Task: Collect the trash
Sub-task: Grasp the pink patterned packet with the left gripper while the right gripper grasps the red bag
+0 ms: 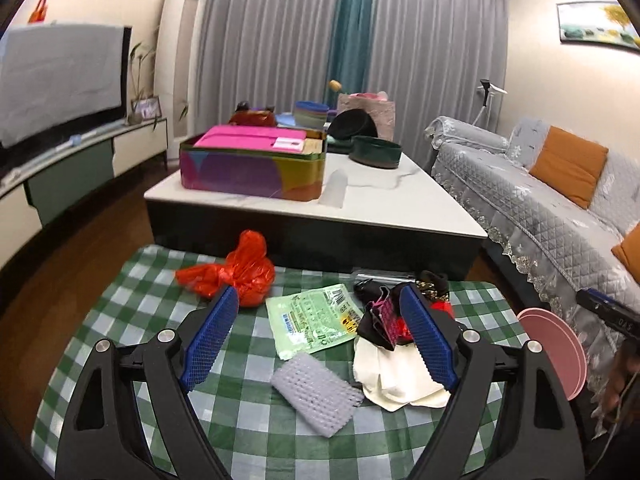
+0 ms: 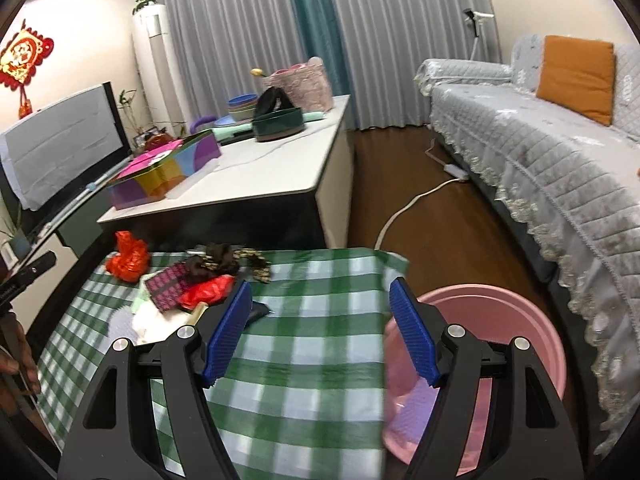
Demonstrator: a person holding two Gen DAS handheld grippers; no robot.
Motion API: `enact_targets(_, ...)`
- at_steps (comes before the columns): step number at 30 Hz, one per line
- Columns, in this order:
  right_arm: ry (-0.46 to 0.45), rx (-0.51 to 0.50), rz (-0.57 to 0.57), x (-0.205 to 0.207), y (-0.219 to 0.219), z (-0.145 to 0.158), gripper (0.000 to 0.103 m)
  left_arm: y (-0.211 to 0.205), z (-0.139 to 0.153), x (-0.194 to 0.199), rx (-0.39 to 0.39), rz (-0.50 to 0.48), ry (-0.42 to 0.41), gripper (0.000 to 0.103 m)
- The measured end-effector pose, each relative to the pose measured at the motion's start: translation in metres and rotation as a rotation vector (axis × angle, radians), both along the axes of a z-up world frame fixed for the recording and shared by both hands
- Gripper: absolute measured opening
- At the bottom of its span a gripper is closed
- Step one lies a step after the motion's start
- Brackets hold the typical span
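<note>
Trash lies on a green checked cloth [image 1: 140,320]: a red plastic bag [image 1: 236,272], a green wrapper [image 1: 316,318], a grey foam net [image 1: 316,394], a white paper [image 1: 400,376] and a dark pile of wrappers [image 1: 384,312]. My left gripper [image 1: 320,332] is open and empty, its jaws standing above the green wrapper and foam net. My right gripper [image 2: 320,328] is open and empty over bare cloth [image 2: 320,360], beside a pink basin [image 2: 500,360] at the cloth's right edge. The pile [image 2: 188,284] sits left of it.
A white coffee table [image 1: 380,200] with a colourful tin [image 1: 256,164], bowls and a bag stands behind the cloth. A grey sofa [image 2: 540,140] runs along the right. A TV cabinet [image 1: 60,160] is at the left. A white cable [image 2: 408,204] lies on the wooden floor.
</note>
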State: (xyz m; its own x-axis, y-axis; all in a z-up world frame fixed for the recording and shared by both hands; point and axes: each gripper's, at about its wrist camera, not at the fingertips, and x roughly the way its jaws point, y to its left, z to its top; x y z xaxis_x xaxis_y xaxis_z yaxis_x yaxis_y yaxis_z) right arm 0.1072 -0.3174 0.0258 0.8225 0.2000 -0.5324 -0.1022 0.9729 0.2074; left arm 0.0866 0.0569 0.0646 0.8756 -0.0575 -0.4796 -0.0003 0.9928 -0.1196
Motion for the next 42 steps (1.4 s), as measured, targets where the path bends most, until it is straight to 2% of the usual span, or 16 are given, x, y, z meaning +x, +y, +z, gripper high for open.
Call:
enact_targets(3, 0.009, 0.021, 0.042, 0.011, 0.018, -0.006, 0.071, 0.000, -0.003, 0.003, 0.010, -0.019, 0.006, 0.079)
enact_targets(10, 0.002, 0.045, 0.162, 0.036, 0.064, -0.016, 0.069, -0.001, -0.016, 0.015, 0.026, -0.027, 0.035, 0.065)
enact_targets(12, 0.004, 0.044, 0.186, 0.044, 0.075, -0.020, 0.070, 0.001, -0.017, 0.020, 0.017, -0.021, 0.041, 0.065)
enact_targets(16, 0.023, 0.034, 0.219, 0.060, 0.091, -0.030, 0.084, 0.002, -0.019, 0.026, 0.019, -0.019, 0.037, 0.065)
enact_targets(23, 0.087, 0.028, 0.262, 0.087, 0.109, -0.050, 0.092, -0.002, -0.024, 0.035, 0.023, -0.038, 0.040, 0.065)
enact_targets(31, 0.158, -0.020, 0.335, 0.112, 0.139, -0.072, 0.094, -0.008, -0.036, 0.045, 0.027, -0.072, 0.070, 0.056)
enact_targets(39, 0.206, -0.064, 0.371, 0.126, 0.151, -0.086, 0.094, -0.019, -0.046, 0.060, 0.014, -0.103, 0.095, 0.054)
enact_targets(42, 0.204, -0.059, 0.384, 0.125, 0.151, -0.088, 0.089, -0.025, -0.053, 0.069, -0.008, -0.130, 0.110, 0.052)
